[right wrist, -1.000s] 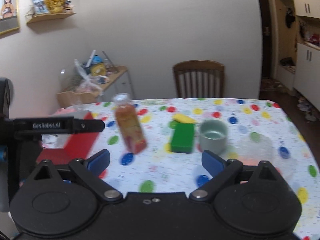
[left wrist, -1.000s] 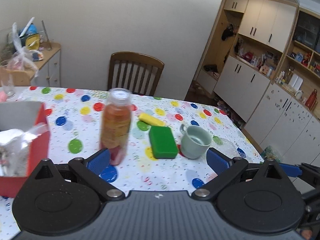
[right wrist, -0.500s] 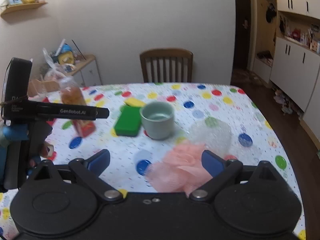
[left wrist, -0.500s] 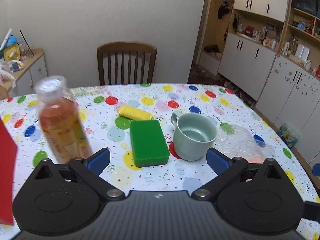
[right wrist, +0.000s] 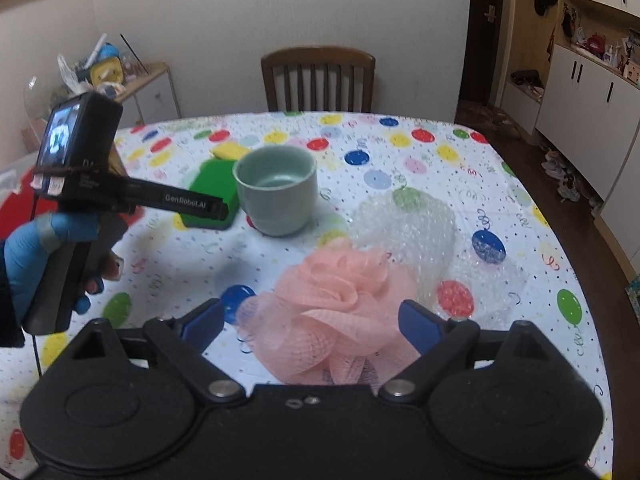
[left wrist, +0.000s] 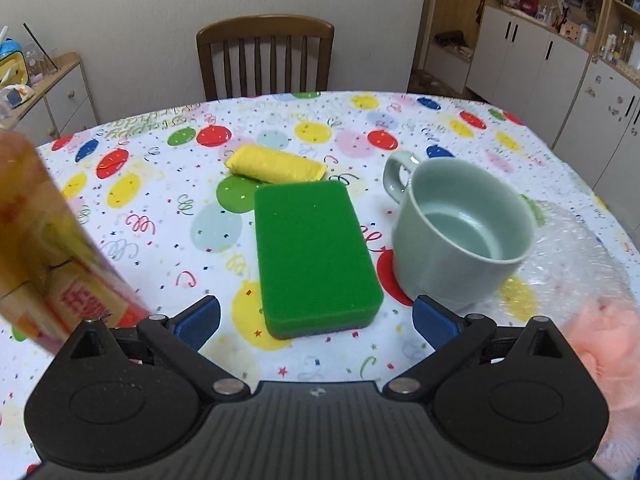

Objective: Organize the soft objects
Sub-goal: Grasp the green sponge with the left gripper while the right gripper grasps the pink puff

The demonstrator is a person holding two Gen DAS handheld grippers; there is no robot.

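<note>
My left gripper (left wrist: 316,318) stands wide over the green rectangular sponge (left wrist: 314,254); the pale green ceramic mug (left wrist: 460,236) sits at its three o'clock. My right gripper (right wrist: 310,326), jaws closing, straddles the pink mesh bath pouf (right wrist: 340,308) without touching it.

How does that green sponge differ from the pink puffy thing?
The green sponge is a flat, firm-edged rectangular block; the pink bath pouf is a ruffled, rounded mesh ball. The sponge lies beside the mug; the pouf overlaps the bubble wrap. Both rest on the table, ungripped.
</note>
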